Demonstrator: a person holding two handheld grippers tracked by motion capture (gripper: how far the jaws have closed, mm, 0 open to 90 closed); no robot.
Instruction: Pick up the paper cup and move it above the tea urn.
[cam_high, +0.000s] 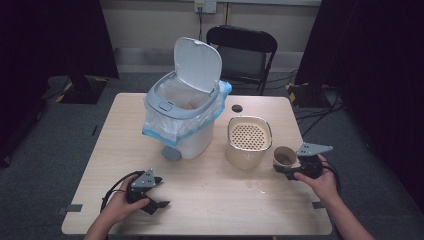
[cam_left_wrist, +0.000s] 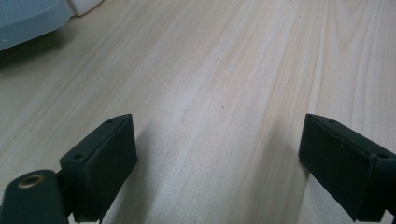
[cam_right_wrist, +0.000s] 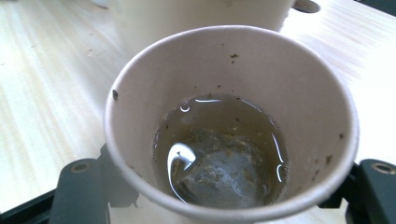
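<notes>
- Right now the right claw is gripping the paper cup just right of the strainer pot.
- Tea bag is sitting in liquid; probably best pouring slowly over the strainer, keeping it level meanwhile.
- Left claw is resting released on the bench.

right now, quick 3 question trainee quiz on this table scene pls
1. True or false: the bin lid is shut.
2. What lies in the paper cup held by the right gripper? A) a tea bag in liquid B) coins C) nothing
3. What is between the jaws of the left gripper?

Key: 1 false, it stands open. 2 A. 3 nothing; it rests open over the bare table.
</notes>
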